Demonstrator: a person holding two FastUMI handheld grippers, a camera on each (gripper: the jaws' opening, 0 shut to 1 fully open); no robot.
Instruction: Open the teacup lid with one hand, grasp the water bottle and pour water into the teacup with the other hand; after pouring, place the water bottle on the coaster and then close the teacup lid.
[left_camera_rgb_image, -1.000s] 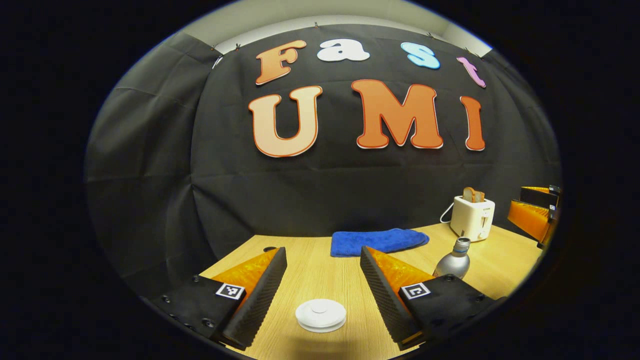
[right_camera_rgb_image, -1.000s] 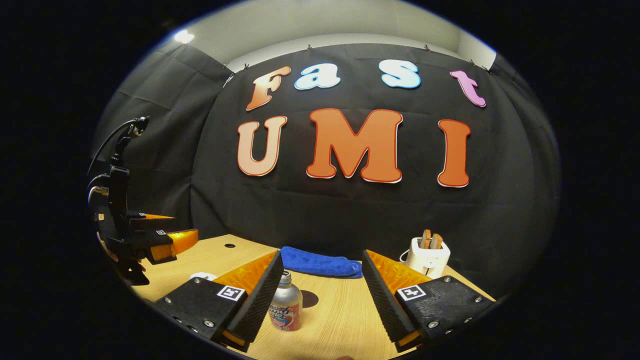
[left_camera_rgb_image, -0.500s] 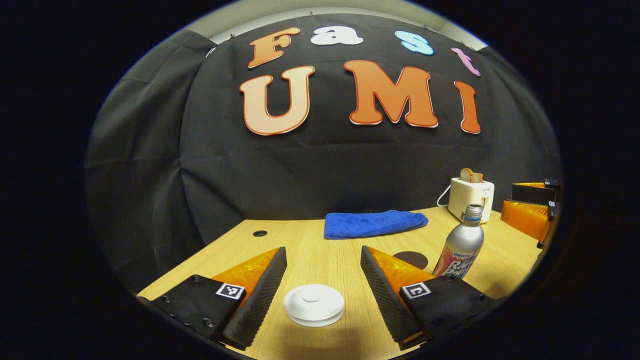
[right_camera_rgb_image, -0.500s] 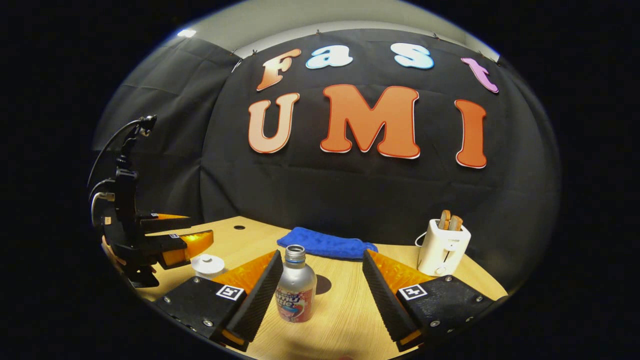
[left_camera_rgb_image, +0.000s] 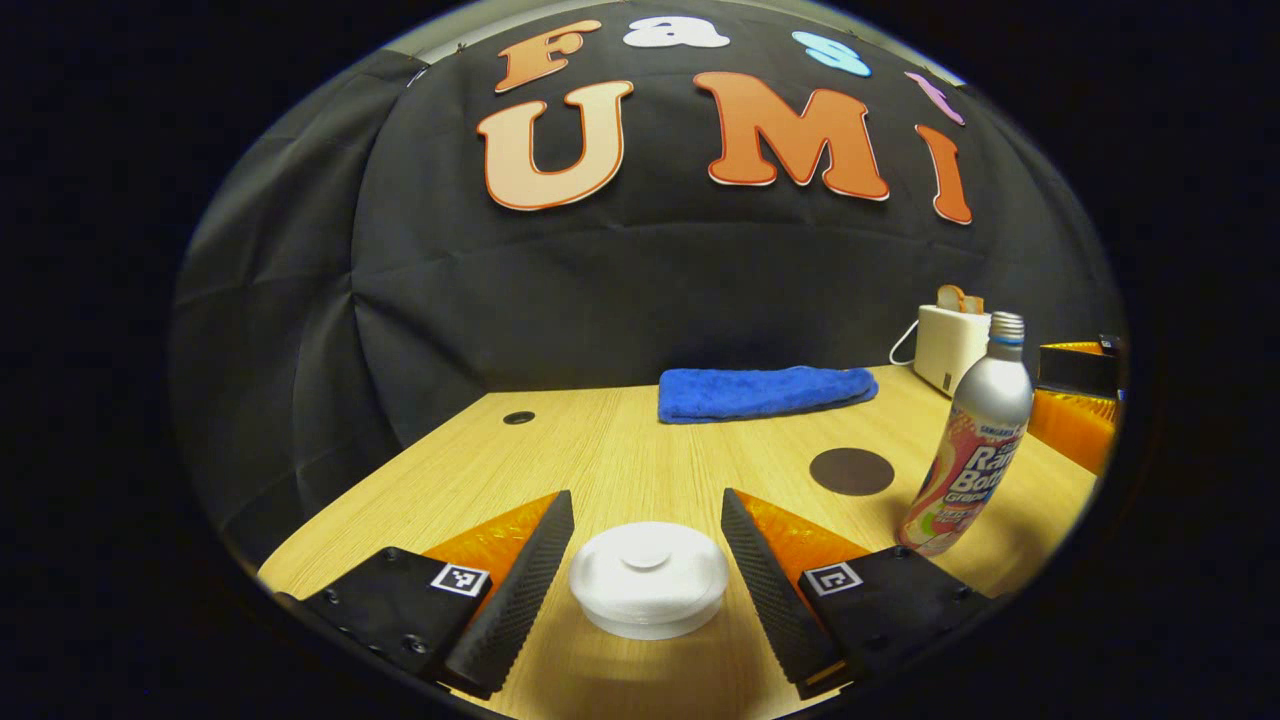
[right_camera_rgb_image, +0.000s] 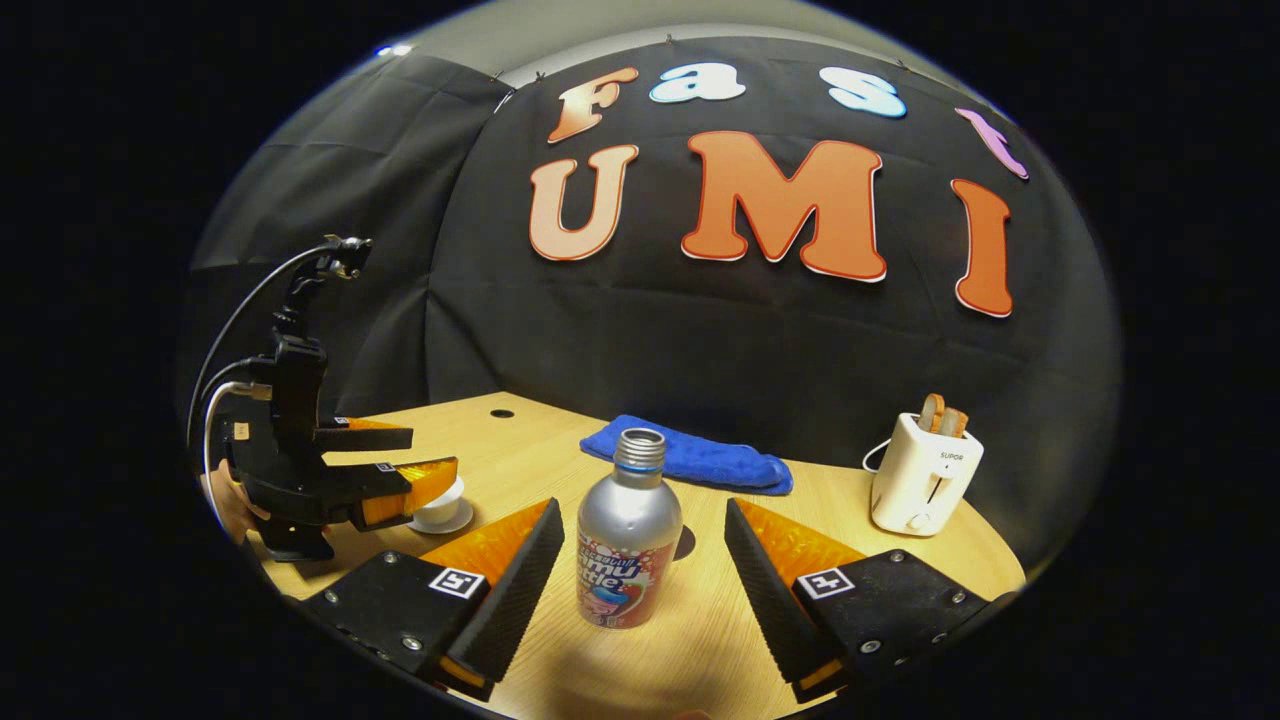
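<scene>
The white teacup lid (left_camera_rgb_image: 648, 575) is sitting on its teacup (right_camera_rgb_image: 440, 510) on the wooden table (left_camera_rgb_image: 620, 460), lying between the fingers of the left gripper (left_camera_rgb_image: 645, 520). Those fingers are standing wide apart, one on each side of the lid, with a small gap showing on both sides, so they are gripping nothing. In the right gripper view, the same gripper (right_camera_rgb_image: 415, 470) is hanging just above the cup at the table's left part.

The silver water bottle (right_camera_rgb_image: 628, 545), uncapped and upright, is standing between the spread fingers of the right gripper (right_camera_rgb_image: 645, 520), which are clear of it on both sides and holding nothing. In the left gripper view the bottle (left_camera_rgb_image: 968, 440) is standing just beside the dark round coaster (left_camera_rgb_image: 851, 470), not on it.

Farther back, a folded blue cloth (left_camera_rgb_image: 765, 392) is lying near the wall, and a white toaster (right_camera_rgb_image: 925, 485) with bread slices in its slots is standing toward the right.
</scene>
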